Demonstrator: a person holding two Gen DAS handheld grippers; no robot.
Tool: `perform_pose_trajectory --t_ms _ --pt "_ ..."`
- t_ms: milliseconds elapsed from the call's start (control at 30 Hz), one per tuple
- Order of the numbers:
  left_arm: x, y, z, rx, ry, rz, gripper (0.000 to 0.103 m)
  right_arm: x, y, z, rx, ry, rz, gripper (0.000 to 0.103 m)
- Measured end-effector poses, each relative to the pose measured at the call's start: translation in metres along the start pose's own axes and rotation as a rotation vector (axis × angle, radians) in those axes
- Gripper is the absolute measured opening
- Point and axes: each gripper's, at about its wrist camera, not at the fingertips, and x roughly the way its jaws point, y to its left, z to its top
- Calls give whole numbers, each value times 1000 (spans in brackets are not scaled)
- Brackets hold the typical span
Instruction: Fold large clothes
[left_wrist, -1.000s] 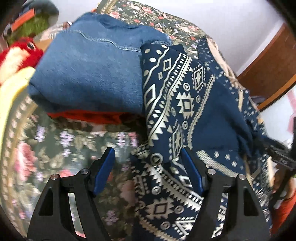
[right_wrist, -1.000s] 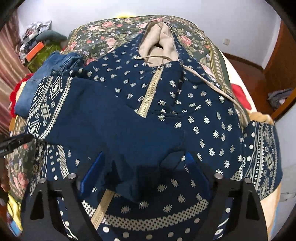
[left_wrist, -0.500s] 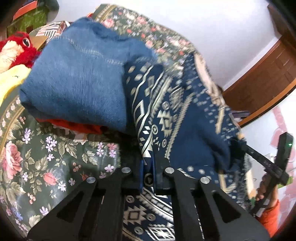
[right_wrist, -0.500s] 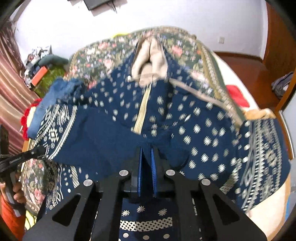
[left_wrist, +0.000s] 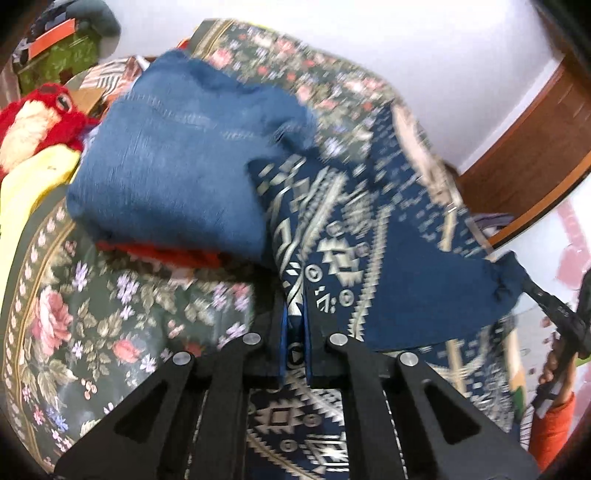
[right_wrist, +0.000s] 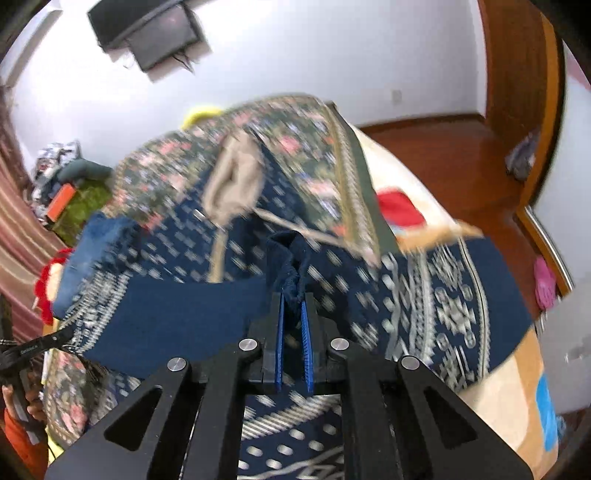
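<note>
The navy patterned hooded garment (right_wrist: 424, 295) sprawls across the floral bed (right_wrist: 295, 122), long axis running from lower frame up to its beige-lined hood (right_wrist: 232, 184) at upper centre. Right claw (right_wrist: 293, 314) is pinched tight on a bunched navy fold. Left claw (left_wrist: 295, 325) is clamped on the patterned edge beside folded jeans (left_wrist: 177, 166).

Folded denim (left_wrist: 173, 173) on floral bedspread (left_wrist: 110, 314), red plush toy (left_wrist: 40, 118), wall-mounted screen (right_wrist: 147, 33)

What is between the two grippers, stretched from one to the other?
The dark blue patterned sleeve of the hooded jacket, clamped by the right gripper and left gripper. The right wrist view shows it best.
</note>
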Motion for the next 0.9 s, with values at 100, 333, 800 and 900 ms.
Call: perform_pose_trajectory --t_ms 100,333,800,900 --pt "21 9 -7 -10 56 55 6 23 -21 -17 49 96 -15 11" --pt "28 16 -18 14 82 127 11 32 -55 -35 187 201 -20 21" --pt "-24 -23 -5 161 -49 204 45 -42 -62 -8 127 32 -40 73" --pt "-29 -45 1 205 -73 188 45 -56 -72 -1 148 -16 -35 73"
